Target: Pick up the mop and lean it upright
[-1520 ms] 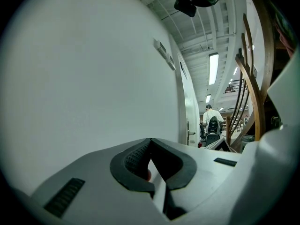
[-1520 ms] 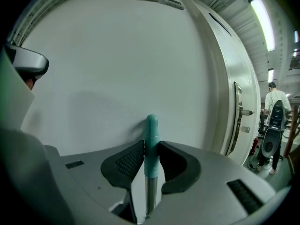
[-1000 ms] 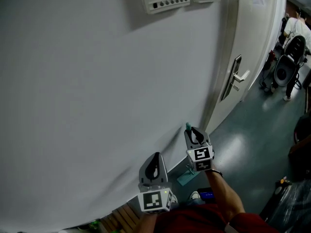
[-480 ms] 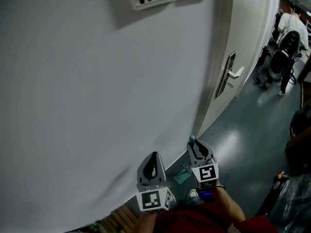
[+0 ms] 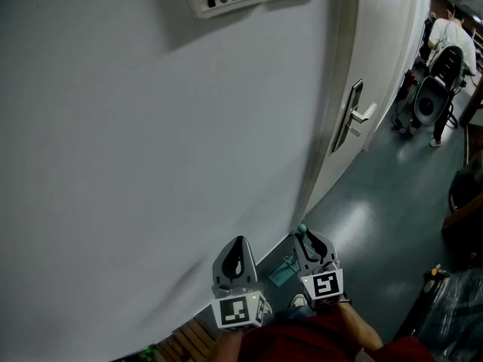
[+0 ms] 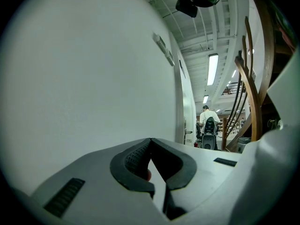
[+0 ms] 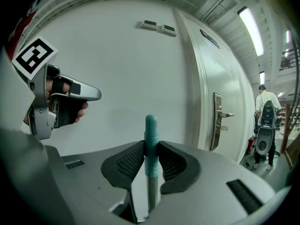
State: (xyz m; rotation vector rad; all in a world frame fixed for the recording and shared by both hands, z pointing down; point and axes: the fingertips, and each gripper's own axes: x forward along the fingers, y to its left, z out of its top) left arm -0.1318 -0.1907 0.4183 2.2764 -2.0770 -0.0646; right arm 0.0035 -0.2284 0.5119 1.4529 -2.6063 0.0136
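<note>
Moved: right gripper [image 5: 306,237] with mop handle [image 5: 302,231], now lower in the head view.
Right jaws clench the teal handle tip, likely to steer the lean onto the wall [image 5: 151,164]. Mop head [image 5: 283,273] lies near the wall's foot. Left gripper [image 5: 240,249] hangs beside the wall, closed on nothing.

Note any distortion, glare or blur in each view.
Head view: the wall bows from the wide lens, and the floor carries a soft glare patch. Left gripper view: heavy fisheye, dark corners, ceiling light blown out. Right gripper view: the door curves, yet the mop handle is sharp.
</note>
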